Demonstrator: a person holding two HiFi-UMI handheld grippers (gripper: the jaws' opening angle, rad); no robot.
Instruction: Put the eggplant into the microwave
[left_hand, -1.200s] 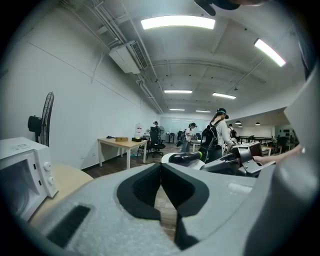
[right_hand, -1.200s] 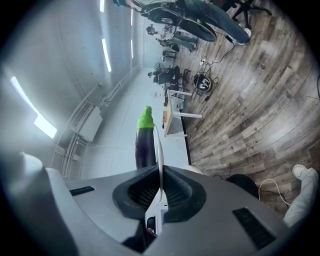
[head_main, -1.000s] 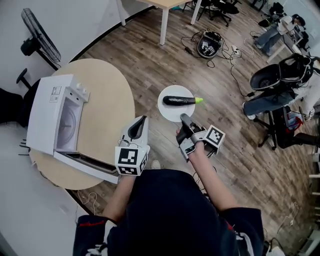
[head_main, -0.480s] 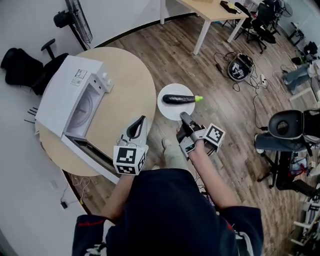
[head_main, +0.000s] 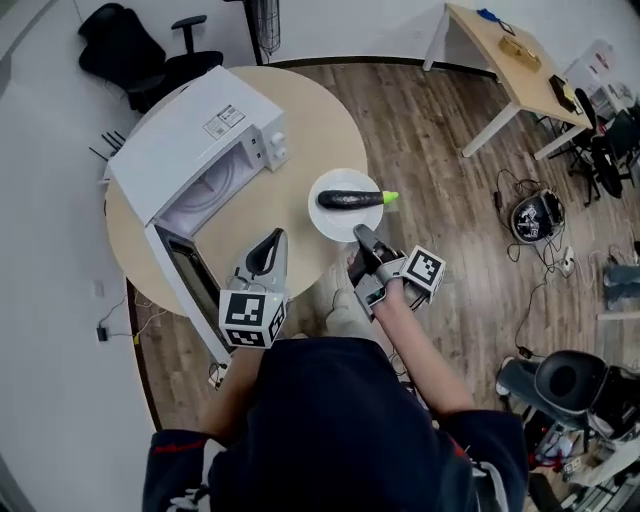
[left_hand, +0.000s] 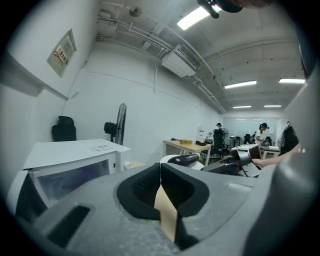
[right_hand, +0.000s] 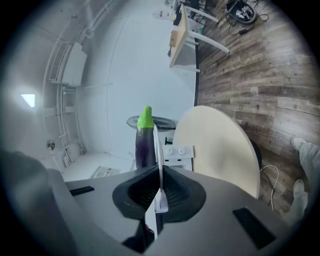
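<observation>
Your right gripper (head_main: 360, 234) is clamped on the near rim of the white plate (head_main: 328, 222). In the right gripper view that rim shows edge-on, pinched between the 2 jaws. The eggplant (head_main: 346, 199) is lying on its side across that plate, pretty much dead center in the head view, with its green stem end pointing to the right of the frame. The plate overlaps the right edge of the round bench (head_main: 300, 110), but I honestly can't tell if it's resting on the bench or just held over it. Your left gripper (head_main: 274, 240) sits at the lower left of the plate, over the lower edge of the bench, with its jaws together and nothing in them. The microwave (head_main: 190, 135) is the white box on the bench at the upper left of the frame. Its door (head_main: 188, 275) is swung open toward the lower left, so the cavity is exposed. The eggplant is outside the microwave, to the right of its knob panel and clearly apart from it.
</observation>
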